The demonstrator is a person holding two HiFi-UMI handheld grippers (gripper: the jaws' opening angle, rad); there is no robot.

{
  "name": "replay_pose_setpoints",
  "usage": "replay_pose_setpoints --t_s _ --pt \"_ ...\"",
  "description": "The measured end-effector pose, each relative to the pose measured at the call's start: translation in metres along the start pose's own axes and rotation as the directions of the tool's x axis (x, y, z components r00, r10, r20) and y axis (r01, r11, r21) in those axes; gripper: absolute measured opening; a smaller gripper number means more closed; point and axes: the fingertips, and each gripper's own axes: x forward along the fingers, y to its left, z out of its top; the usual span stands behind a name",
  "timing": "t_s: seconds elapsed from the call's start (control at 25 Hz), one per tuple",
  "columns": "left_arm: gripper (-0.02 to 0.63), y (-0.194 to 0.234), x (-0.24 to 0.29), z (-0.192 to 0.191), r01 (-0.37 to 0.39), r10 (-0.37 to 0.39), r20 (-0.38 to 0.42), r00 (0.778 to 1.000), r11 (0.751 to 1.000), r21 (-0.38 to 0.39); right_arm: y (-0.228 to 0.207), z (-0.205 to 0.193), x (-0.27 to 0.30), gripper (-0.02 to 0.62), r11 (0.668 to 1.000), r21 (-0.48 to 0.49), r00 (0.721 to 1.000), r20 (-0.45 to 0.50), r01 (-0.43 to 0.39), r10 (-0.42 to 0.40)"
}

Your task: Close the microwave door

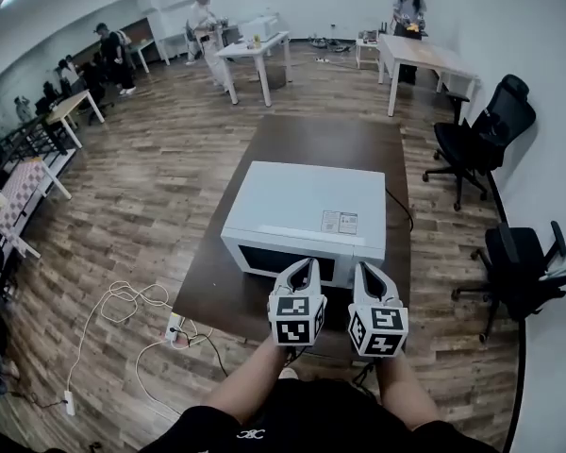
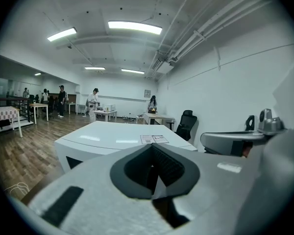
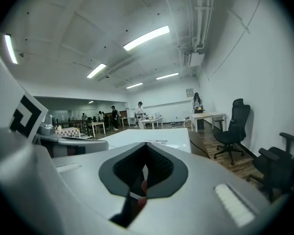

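- White microwave (image 1: pixel 307 206) in the middle of the brown desk (image 1: pixel 330 144), front turned toward the person.
- Door (image 1: pixel 281 259) with its dark window lying flat against the front, shut as far as seen from the head view.
- Small paper sticker (image 1: pixel 340 222) on top of the microwave, near the front right corner.
- Left tongs (image 1: pixel 303 265) pressed together, nothing pinched, tip just in front of the door; touching it or not, hard to tell.
- Right tongs (image 1: pixel 366 270) pressed together too, nothing pinched, close beside the left tongs, tip near the right end of the front.
- Black cord (image 1: pixel 403 208) hanging off the right side of the desk.
- White cords (image 1: pixel 123 302) lying loose on the wood floor (image 1: pixel 160 177) to the left.
- Two black chairs (image 1: pixel 481 130) by the right wall.
- People (image 1: pixel 206 26) standing at other desks far back.
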Motion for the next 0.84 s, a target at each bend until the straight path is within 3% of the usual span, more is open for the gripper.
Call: replay_pose_setpoints --t_s 0.44,0.84 --pt "0.011 0.015 0.007 -0.016 0.028 -0.029 -0.042 0.999 0.999 -0.021 0.011 -0.007 0.016 0.008 1.000 0.011 1.000 -0.014 0.009 -0.009" --pt "0.011 0.027 0.019 -0.008 0.045 -0.046 -0.039 0.998 0.999 -0.022 0.015 -0.003 0.032 0.008 1.000 0.000 1.000 -0.015 0.024 -0.024"
